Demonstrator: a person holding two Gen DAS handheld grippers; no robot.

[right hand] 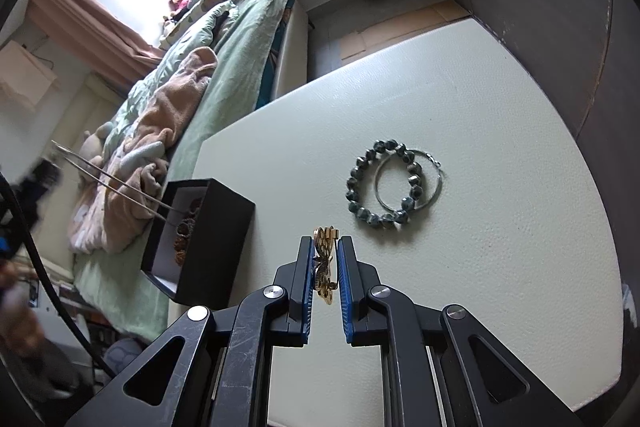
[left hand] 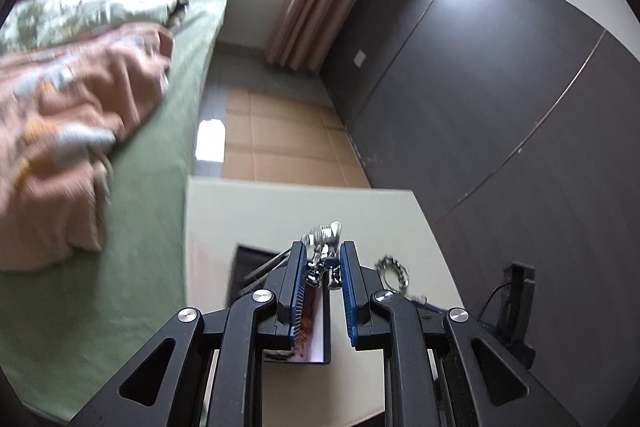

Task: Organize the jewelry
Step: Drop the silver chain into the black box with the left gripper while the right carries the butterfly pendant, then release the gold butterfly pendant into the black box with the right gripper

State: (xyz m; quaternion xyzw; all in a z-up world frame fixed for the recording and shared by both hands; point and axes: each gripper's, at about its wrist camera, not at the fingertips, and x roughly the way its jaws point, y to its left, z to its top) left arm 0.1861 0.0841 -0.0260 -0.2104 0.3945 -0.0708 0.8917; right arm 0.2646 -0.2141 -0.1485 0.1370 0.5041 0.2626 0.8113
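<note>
My left gripper [left hand: 323, 254] is shut on a silver chain piece [left hand: 325, 247] and holds it above the open black jewelry box [left hand: 280, 307]. My right gripper [right hand: 325, 247] is shut on a gold brooch [right hand: 325, 263] above the white table [right hand: 480, 267]. The black box [right hand: 208, 239] with brown beaded pieces inside stands at the table's left edge; thin metal strands [right hand: 108, 179] hang into it. A dark green bead bracelet [right hand: 380, 183] and a thin silver hoop [right hand: 412, 179] lie overlapping on the table ahead of my right gripper. The bracelet also shows in the left wrist view [left hand: 394, 273].
A bed with green sheet [left hand: 140, 267] and pink blanket [left hand: 72, 123] lies left of the table. A dark grey wall panel [left hand: 500, 107] runs along the right. A black device with a cable [left hand: 518, 307] sits at the table's right edge.
</note>
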